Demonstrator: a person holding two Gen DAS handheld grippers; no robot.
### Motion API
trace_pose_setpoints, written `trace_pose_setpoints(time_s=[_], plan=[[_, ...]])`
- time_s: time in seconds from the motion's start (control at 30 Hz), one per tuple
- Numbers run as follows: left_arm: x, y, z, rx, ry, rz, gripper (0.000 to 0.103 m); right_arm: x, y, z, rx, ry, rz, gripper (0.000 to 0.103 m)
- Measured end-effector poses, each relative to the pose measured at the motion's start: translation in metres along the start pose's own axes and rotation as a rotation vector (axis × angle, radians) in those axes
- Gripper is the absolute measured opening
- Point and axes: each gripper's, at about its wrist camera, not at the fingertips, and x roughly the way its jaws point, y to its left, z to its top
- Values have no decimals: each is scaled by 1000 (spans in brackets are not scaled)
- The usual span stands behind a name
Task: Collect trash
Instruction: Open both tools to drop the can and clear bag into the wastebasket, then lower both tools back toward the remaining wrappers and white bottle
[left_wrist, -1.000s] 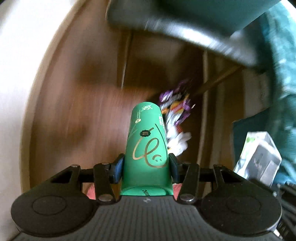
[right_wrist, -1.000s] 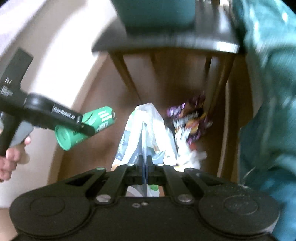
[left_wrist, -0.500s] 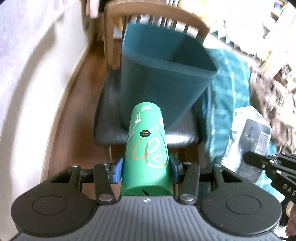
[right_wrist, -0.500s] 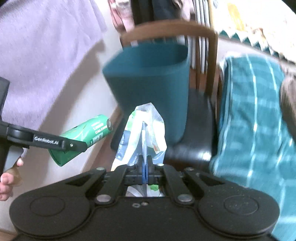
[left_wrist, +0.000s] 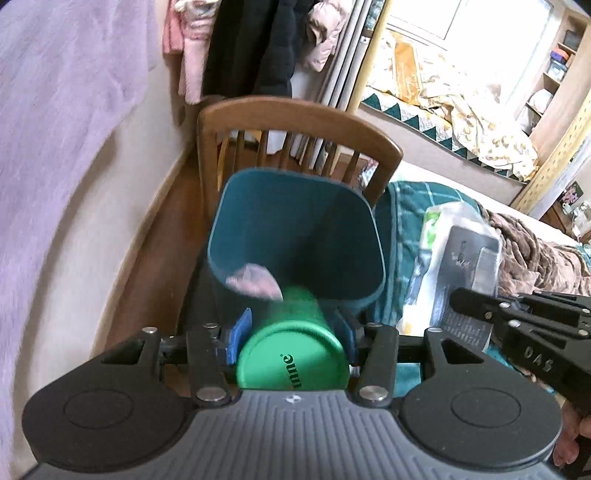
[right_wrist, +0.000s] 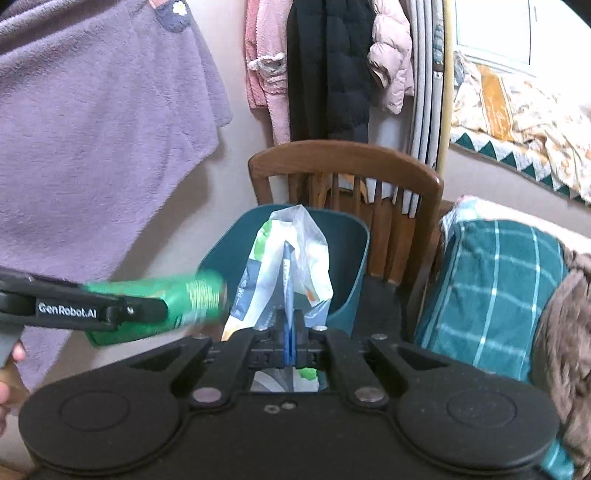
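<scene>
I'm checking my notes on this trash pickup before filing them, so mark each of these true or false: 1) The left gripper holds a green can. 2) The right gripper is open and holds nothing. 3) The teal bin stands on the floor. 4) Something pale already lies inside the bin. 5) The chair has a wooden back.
1) True: the left gripper is shut on the green can.
2) False: the right gripper is shut on a plastic wrapper.
3) False: the teal bin stands on the seat of the chair.
4) True: a pale scrap shows inside it.
5) True: the back is brown wood with spindles.
</scene>
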Motion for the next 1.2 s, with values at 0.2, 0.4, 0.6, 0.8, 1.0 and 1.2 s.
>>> trace_pose_setpoints(time_s=[0.2,0.4,0.6,0.8,1.0,1.2], plan=[[62,9,45,87,60,-34,32,47,3,29,-2,43,-69,1],[107,16,82,171,117,-101,30,126,-8,55,56,161,-26,1],[145,33,97,200,193,-164,30,205,-11,51,54,341,-69,4],[176,39,94,194,266,-197,30,246,-1,30,-29,473,-123,16],[183,37,87,214,296,-227,32,245,1,27,-26,486,-117,31],[168,35,82,242,269,-249,56,212,3,33,2,406,-94,43]])
